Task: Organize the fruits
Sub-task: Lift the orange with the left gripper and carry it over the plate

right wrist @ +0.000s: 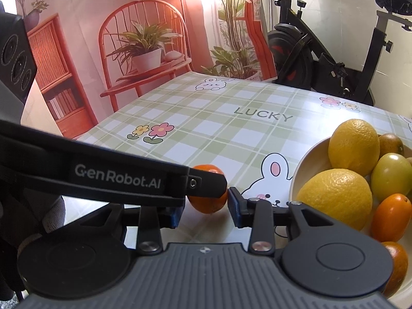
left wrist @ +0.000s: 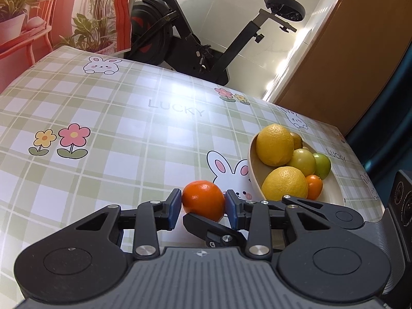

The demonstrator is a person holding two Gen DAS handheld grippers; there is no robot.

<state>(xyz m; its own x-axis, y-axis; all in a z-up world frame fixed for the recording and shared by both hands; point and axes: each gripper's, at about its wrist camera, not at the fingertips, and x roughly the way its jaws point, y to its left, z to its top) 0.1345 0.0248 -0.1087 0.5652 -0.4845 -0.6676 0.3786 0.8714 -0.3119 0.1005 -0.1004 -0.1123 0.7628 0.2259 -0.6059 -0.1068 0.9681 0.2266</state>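
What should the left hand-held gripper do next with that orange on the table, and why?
Probably lift it a little. The left hand-held gripper seems to have its pads closed against the orange, which sits on the table beside the bowl. The bowl's rim stands higher, so the orange likely has to rise before it goes across to join the lemons.

Bright, sharp fisheye views; white glare on the tablecloth (left wrist: pixel 180 95), edges bowed.

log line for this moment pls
left tool: closed on orange on table | right tool: at same orange, grip unclear | bowl: holds lemons
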